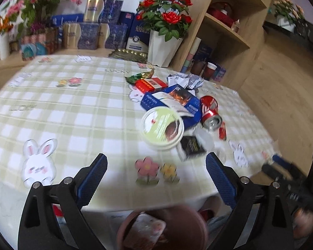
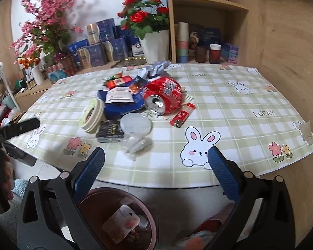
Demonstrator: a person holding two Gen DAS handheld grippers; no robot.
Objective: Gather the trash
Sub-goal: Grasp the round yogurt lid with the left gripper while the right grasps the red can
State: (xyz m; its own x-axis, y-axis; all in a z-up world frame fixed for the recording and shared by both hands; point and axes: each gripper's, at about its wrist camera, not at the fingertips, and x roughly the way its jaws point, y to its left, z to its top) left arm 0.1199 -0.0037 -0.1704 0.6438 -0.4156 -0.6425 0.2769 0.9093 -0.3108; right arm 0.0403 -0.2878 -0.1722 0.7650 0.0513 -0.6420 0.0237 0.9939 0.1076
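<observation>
— Two grippers, both with jaws spread wide and nothing between the blue pads. The left gripper (image 1: 154,164) hangs over the near edge of the table (image 1: 73,108), and the right gripper (image 2: 156,158) does the same further along that edge.

— Where is the trash?

— Heaped near the middle of the checked tablecloth. A crushed red soda can (image 2: 162,98) lies on its side, open end toward the near edge. Touching it on one side is a blue packet (image 2: 121,102) with a white label. A round pale-green tub (image 1: 162,129) leans tilted against that packet.

— Anything smaller?

— A red lighter (image 2: 182,115) lies just beside the can. A small black carton (image 2: 109,132) sits below the tub, and a clear plastic lid (image 2: 135,125) rests against it, with crumpled clear film in front. Behind the pile lie a red-and-white box (image 1: 150,84) and crumpled silver-grey paper (image 1: 187,80).

— And the bin?

— A brown round wastebasket (image 2: 89,198) stands on the floor below the table edge, between the right gripper's fingers in its own view. A flat wrapper (image 2: 121,223) lies inside.

— Other things nearby?

— A white pot of red roses (image 1: 164,48) stands at the far edge.
</observation>
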